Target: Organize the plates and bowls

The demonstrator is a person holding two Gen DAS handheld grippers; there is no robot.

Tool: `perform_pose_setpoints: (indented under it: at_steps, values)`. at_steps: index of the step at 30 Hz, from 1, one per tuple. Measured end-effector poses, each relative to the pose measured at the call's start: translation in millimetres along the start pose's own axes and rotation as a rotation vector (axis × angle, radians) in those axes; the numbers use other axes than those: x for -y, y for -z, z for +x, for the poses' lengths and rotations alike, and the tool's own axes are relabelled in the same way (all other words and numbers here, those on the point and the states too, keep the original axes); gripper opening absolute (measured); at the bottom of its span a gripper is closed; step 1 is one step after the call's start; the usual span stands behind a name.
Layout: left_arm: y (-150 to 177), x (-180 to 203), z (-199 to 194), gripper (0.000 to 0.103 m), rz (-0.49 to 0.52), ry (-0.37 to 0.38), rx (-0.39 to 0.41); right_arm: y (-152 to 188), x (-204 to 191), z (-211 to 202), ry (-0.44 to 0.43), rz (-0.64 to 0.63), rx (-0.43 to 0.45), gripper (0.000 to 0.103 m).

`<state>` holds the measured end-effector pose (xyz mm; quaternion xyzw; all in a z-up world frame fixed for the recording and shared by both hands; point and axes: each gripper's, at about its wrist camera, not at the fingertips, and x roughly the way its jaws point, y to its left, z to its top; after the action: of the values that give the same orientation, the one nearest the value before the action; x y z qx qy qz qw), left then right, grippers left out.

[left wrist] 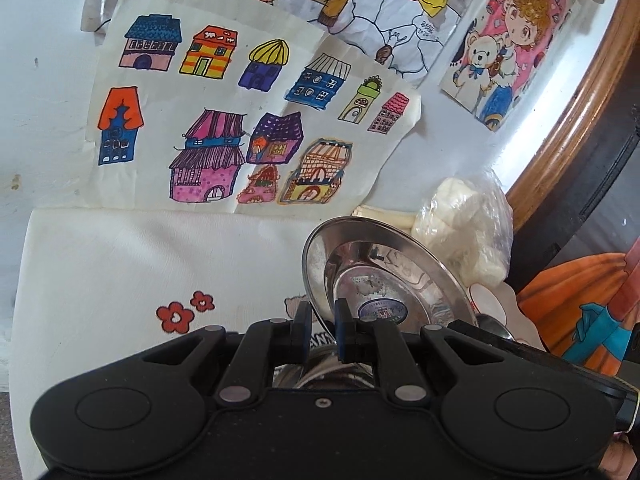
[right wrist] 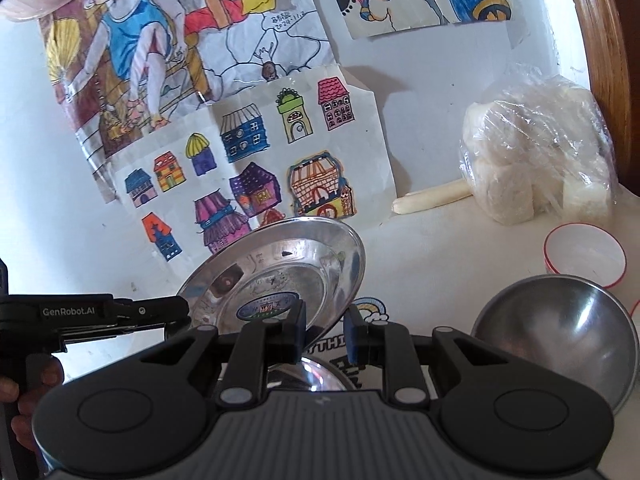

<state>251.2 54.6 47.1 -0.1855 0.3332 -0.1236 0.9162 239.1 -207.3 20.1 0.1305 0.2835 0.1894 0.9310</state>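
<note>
Both claws pinch one steel plate [left wrist: 384,276], raised off the worktop [right wrist: 440,240]: left claw [left wrist: 323,322] on its left rim, right claw [right wrist: 326,328] on its near rim. Only the right view shows an empty steel bowl [right wrist: 560,320] right of its claw, an empty white cup [right wrist: 584,256] beyond.

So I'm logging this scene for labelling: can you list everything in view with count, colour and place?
steel plate: one, silver, tilted, lifted above the table, gripped at both rims
steel bowl: one, grey, right on the table
small bowl: one, white with red rim, behind the steel bowl
plastic bag: one, clear, white lumps inside, back right
tablecloth: one, white, red flowers
drawings: several, coloured, on the wall
left hand-held gripper: black, shut on the plate's left rim
right hand-held gripper: black, shut on its right rim
</note>
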Motion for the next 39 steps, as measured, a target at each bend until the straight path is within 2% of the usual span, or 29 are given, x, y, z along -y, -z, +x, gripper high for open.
perform_pose_setpoints:
  at_steps: [16, 39]
  values:
    - [28.4, 0.8, -22.3, 0.012, 0.015, -0.015, -0.008, 27.5, -7.4, -29.0, -0.038, 0.017, -0.007, 0.023]
    - [54.4, -6.4, -19.8, 0.012, 0.008, -0.029, -0.074, 59.5, -3.1, -43.4, -0.045, 0.057, -0.060, 0.023]
